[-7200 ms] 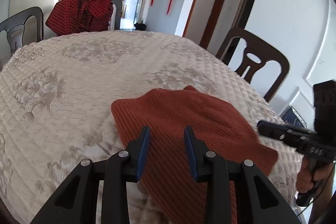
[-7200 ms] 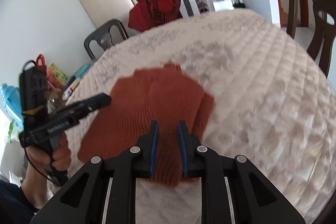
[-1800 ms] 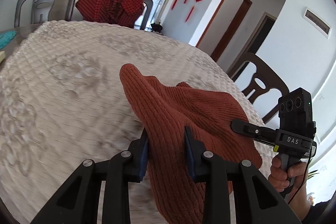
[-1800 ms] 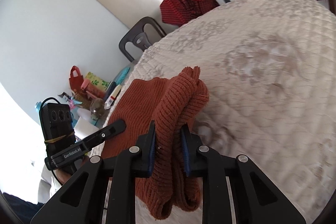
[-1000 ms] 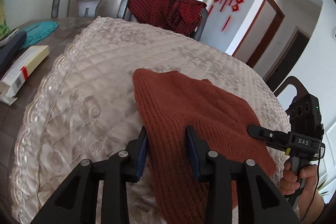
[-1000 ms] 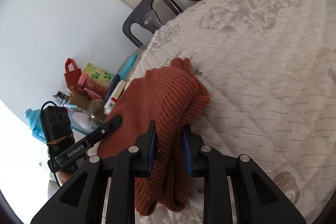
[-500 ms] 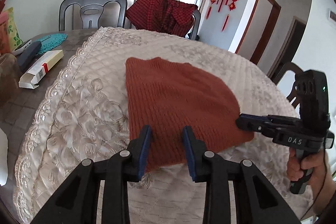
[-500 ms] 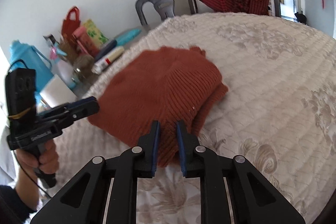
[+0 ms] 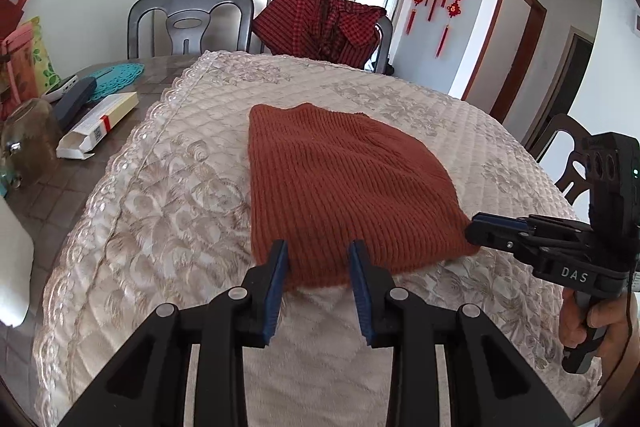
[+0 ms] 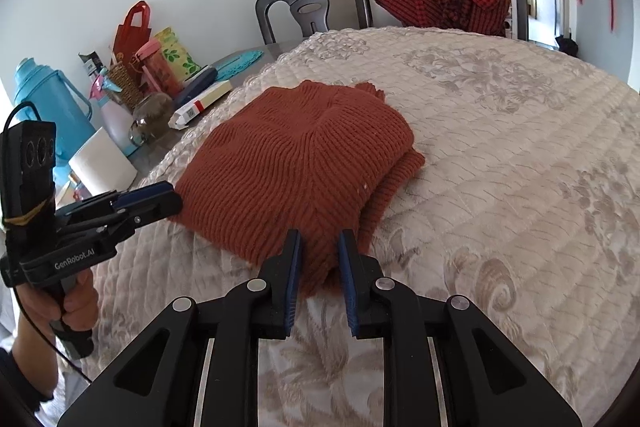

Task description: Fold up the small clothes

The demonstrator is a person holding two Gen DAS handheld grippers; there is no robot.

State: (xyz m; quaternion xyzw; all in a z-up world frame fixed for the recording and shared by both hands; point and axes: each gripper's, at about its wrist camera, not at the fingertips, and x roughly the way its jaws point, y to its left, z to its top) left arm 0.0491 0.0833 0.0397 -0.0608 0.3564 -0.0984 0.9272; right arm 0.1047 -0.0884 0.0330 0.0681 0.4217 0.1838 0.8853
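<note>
We have just laid the rust sweater down folded on the quilted desk, where a moment ago both hand-held grippers were lifting it. Our left hand-held gripper now stands released at the near hem, and our right hand-held gripper has let go too, its jaws parted around the near corner. We judge this fold finished.

"DAS" on right tool; "GenRobot.AI" on left tool
</note>
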